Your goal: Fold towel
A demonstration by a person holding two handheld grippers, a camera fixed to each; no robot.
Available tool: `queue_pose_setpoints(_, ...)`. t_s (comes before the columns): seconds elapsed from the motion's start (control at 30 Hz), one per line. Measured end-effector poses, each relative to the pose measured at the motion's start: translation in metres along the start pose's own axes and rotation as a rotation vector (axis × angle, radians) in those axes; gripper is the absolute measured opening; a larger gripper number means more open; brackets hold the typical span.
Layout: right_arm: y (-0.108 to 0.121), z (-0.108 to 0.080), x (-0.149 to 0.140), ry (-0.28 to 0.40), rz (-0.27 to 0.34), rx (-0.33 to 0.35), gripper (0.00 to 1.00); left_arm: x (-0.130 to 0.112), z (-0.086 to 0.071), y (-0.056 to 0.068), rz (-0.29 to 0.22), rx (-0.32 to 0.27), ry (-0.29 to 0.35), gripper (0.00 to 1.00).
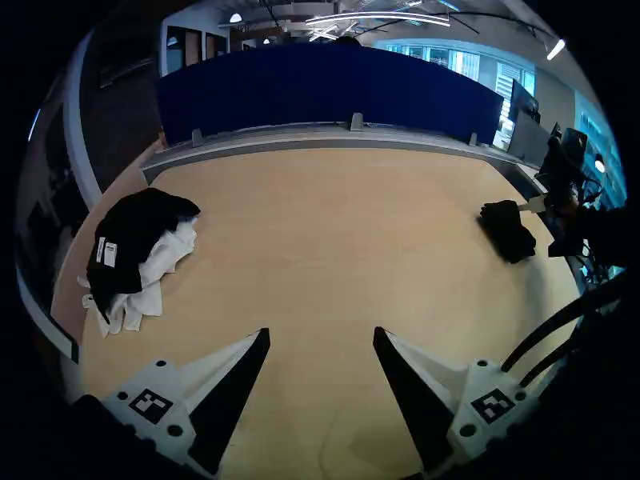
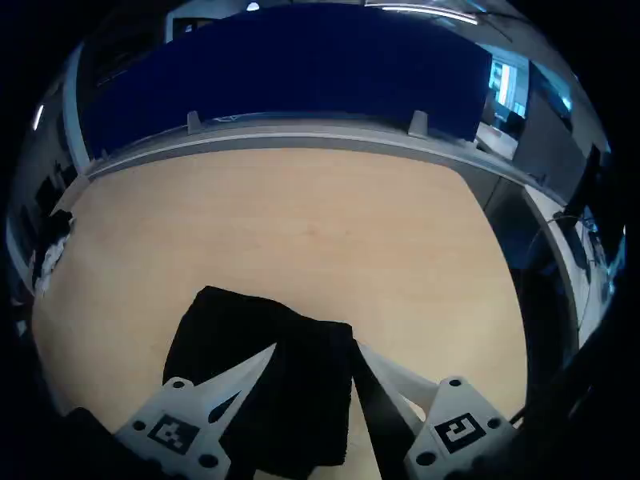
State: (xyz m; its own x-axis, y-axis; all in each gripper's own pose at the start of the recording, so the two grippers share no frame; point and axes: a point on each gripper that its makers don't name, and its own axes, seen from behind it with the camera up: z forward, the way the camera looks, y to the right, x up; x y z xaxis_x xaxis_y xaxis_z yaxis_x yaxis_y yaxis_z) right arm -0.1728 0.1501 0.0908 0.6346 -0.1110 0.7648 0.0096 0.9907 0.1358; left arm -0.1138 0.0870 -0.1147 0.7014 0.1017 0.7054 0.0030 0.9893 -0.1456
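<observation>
A folded black towel (image 2: 264,360) lies on the wooden table (image 2: 320,232), its near part bunched between the fingers of my right gripper (image 2: 316,348), which is shut on it. In the left gripper view the same black towel (image 1: 508,230) sits at the table's right edge, with the right gripper (image 1: 538,206) and the hand that holds it at its far side. My left gripper (image 1: 320,331) hovers open over bare table (image 1: 336,240), nothing between its fingers.
A heap of black and white towels (image 1: 140,256) lies at the table's left side, also seen small at the far left (image 2: 48,244). A blue partition (image 1: 320,88) with a grey rail runs along the table's far edge. Office furniture stands to the right.
</observation>
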Motion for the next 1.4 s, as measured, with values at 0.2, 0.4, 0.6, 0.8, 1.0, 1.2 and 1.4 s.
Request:
queue_pose_setpoints(0.2, -0.002, -0.002, 0.005, 0.016, 0.005, 0.001, 0.73, 0.001, 0.000, 0.001, -0.001, -0.002, 0.001, 0.96)
queue_pose_setpoints(0.4, -0.014, -0.006, 0.006, 0.039, 0.004, 0.011, 0.98, 0.001, 0.000, 0.000, -0.005, -0.002, 0.005, 0.96)
queue_pose_setpoints(0.6, -0.028, -0.009, 0.003, 0.053, 0.008, 0.019, 1.00, 0.003, 0.001, -0.001, -0.006, -0.005, 0.011, 0.96)
queue_pose_setpoints(0.8, -0.039, -0.013, 0.003, 0.068, 0.021, 0.019, 1.00, 0.004, -0.001, -0.002, -0.002, -0.011, 0.015, 0.96)
queue_pose_setpoints(1.0, -0.054, -0.020, -0.004, 0.080, 0.026, 0.019, 1.00, 0.005, -0.003, -0.004, -0.001, -0.016, 0.018, 0.96)
queue_pose_setpoints(1.2, -0.070, -0.031, -0.024, 0.084, 0.036, 0.002, 1.00, 0.003, -0.005, -0.007, -0.007, -0.017, 0.021, 0.96)
queue_pose_setpoints(1.4, -0.075, -0.030, -0.049, 0.057, 0.060, -0.011, 1.00, 0.000, -0.006, -0.010, -0.007, -0.020, 0.019, 0.96)
